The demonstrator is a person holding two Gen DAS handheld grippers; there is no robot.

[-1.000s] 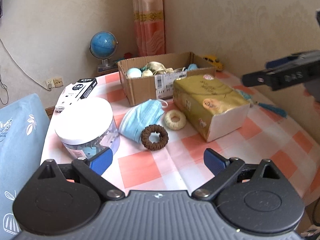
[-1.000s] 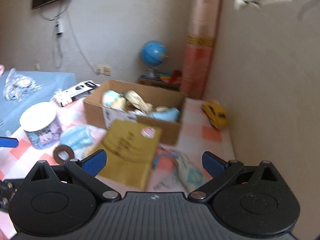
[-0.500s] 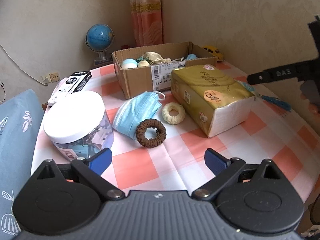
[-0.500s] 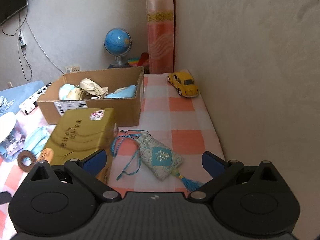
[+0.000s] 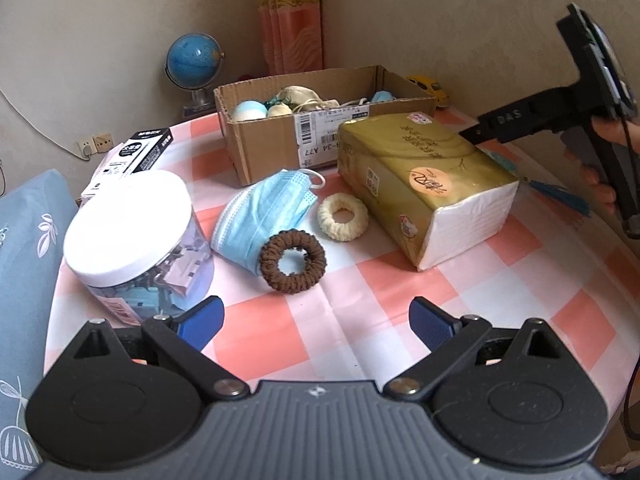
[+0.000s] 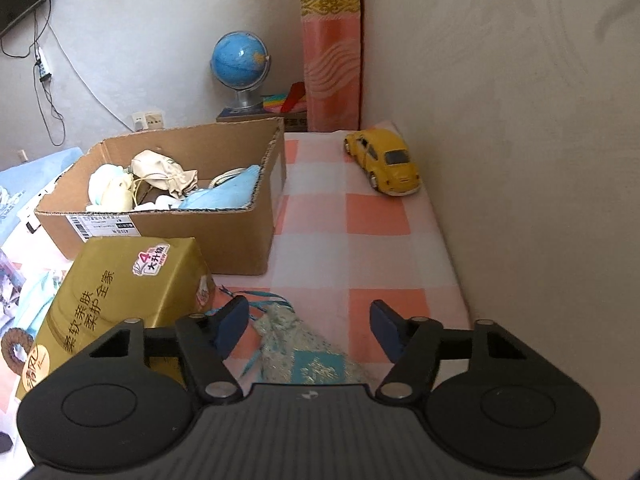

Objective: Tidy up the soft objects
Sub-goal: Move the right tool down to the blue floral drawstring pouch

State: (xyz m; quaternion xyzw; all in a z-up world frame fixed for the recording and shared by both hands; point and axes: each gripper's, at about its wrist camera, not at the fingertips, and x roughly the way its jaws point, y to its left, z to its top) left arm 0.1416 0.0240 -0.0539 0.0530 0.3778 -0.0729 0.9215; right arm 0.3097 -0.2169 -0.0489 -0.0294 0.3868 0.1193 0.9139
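Yellow toy car (right wrist view only)

Bystanders on and around the checked table

A white-lidded clear jar is seen at the table's left edge, with a black-and-white carton behind it. A yellow toy car is parked by the wall. A blue globe is set beyond the table, beside a striped curtain; wall sockets are visible.
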